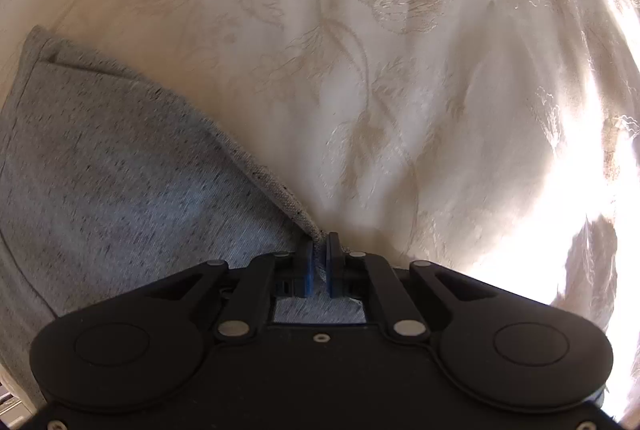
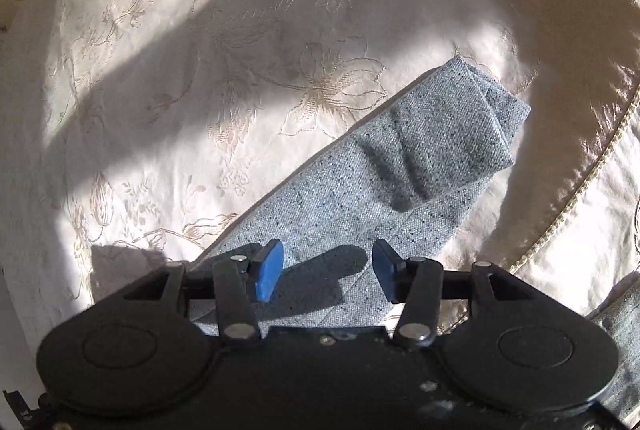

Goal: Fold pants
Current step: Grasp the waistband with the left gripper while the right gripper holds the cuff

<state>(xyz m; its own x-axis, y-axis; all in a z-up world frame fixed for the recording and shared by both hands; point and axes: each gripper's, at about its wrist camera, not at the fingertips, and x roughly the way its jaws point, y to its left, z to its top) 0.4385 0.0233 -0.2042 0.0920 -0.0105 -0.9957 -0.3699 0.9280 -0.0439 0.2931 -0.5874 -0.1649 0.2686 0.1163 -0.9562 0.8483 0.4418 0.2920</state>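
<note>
The pants are grey speckled knit. In the left wrist view a broad part of the pants lies at the left, with a seam and hem near the top left. My left gripper is shut on the pants' edge, which runs up between the blue pads. In the right wrist view one pant leg stretches away to the upper right, its end folded back on itself. My right gripper is open above the leg, with nothing between its blue pads.
A cream bedspread with embroidered flowers lies under everything and also fills the right wrist view. A corded seam curves at the right. Another bit of grey cloth shows at the lower right. Strong sunlight falls at the right.
</note>
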